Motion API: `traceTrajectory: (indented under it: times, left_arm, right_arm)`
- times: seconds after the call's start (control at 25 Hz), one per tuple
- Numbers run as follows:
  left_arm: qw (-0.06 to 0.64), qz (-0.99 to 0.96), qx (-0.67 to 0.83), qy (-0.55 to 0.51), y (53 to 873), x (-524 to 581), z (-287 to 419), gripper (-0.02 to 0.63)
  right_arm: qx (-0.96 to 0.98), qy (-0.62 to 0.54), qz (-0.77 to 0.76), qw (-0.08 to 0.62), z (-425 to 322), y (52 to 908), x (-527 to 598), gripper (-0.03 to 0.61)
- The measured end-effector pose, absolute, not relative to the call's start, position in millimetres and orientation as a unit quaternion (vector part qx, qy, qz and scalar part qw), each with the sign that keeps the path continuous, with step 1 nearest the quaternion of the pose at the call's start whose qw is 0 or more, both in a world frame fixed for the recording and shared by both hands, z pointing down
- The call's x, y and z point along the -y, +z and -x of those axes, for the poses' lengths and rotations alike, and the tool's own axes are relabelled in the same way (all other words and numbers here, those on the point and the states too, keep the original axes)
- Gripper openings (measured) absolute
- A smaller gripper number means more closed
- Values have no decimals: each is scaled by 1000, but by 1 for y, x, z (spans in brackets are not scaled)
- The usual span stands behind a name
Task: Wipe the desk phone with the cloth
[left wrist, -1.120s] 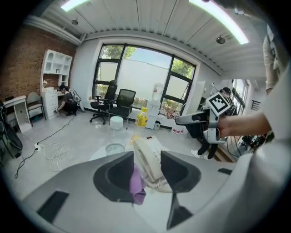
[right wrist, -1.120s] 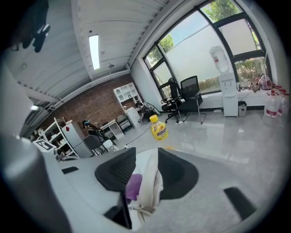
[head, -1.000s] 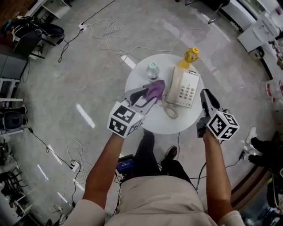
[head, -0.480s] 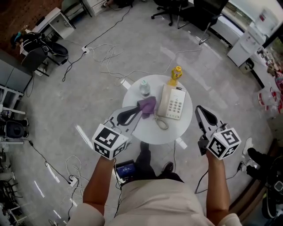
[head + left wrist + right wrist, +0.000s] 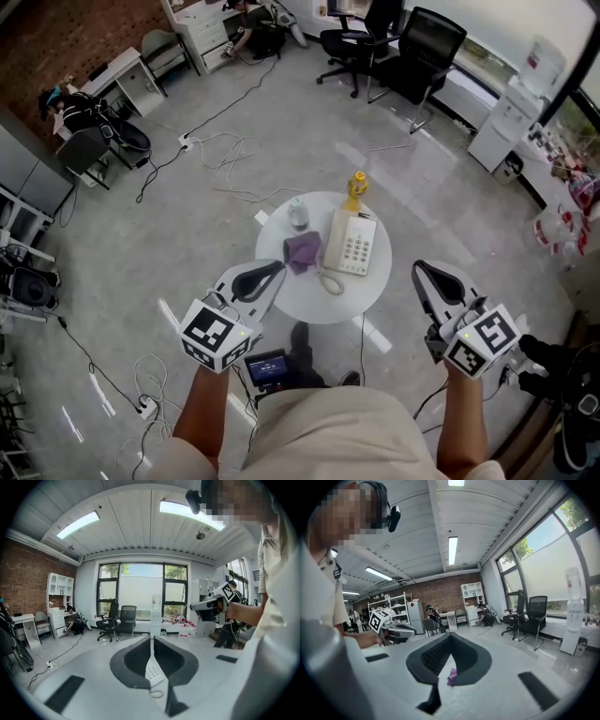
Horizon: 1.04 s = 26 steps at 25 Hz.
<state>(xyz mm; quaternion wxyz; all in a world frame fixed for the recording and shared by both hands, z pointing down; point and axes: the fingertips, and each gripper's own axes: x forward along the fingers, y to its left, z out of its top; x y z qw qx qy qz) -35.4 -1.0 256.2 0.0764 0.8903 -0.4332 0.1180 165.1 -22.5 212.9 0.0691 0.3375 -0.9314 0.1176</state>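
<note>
Round white table (image 5: 357,292) holds boxy phone (image 5: 351,242), crumpled purple cloth (image 5: 302,251).

I look down on a small round white table (image 5: 281,292). On it lies a white desk phone (image 5: 351,242), with its curly cord (image 5: 329,282) by its near end. A purple cloth (image 5: 302,251) lies bunched up just beside the phone, on its left. Behind the cloth stands a clear bottle (image 5: 298,214), and behind the phone a yellow bottle (image 5: 355,190). My left gripper (image 5: 272,270) hangs over the table's near left edge, jaws together, holding nothing. My right gripper (image 5: 424,274) is off to the table's right, jaws together too. Cables (image 5: 225,150) lie on the grey floor.
</note>
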Motion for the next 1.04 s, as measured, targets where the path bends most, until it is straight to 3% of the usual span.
traceTrajectory:
  times: [1.04]
  left_arm:
    - [31,-888,448,95,205,-88,-12,23]
  right_arm:
    - [928,97,-350,82,-249,190,-94,-9]
